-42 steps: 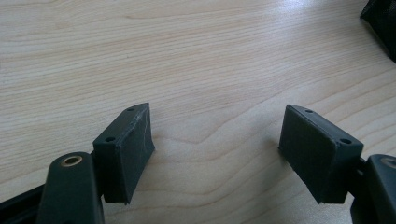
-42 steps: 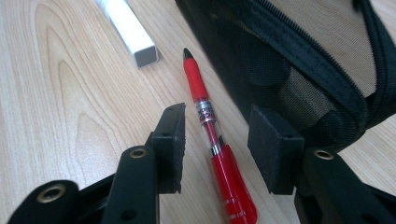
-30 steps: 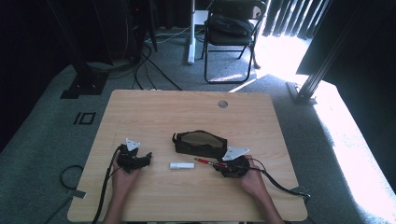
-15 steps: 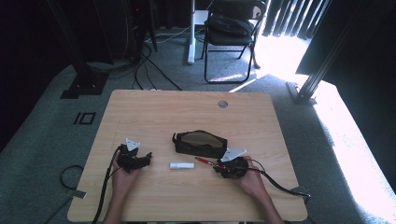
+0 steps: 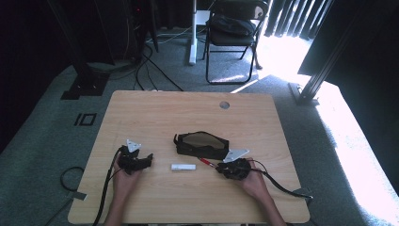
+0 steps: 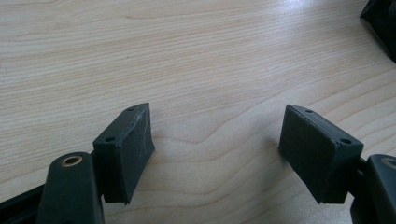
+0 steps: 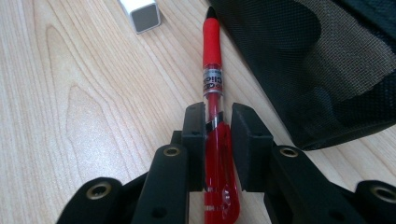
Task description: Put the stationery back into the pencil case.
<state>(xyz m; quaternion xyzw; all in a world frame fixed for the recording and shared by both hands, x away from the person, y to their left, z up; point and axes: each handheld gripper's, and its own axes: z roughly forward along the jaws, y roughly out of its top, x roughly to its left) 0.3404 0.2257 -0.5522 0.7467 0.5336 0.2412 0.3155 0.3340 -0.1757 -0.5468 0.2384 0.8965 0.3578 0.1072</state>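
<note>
A red pen [image 7: 211, 70] lies on the wooden table beside a black mesh pouch [image 7: 317, 60]. My right gripper [image 7: 217, 112] is shut on the pen's clear rear part; its jaws have just been closing, with the pen between the pads. In the high view the right gripper [image 5: 220, 167] sits at the pouch's [image 5: 202, 145] near right corner, and the pen [image 5: 206, 162] points left from it. My left gripper [image 5: 148, 159] rests on the table at the left. Its jaws stand wide apart in the left gripper view [image 6: 217, 126], with only bare wood between them.
A small white stick-shaped box [image 5: 183, 167] lies between the two grippers, just beyond the pen's tip [image 7: 142, 14]. The table [image 5: 188, 113] has a round cable hole [image 5: 224, 105] near its far edge. A folding chair [image 5: 233, 28] and floor cables stand beyond the table.
</note>
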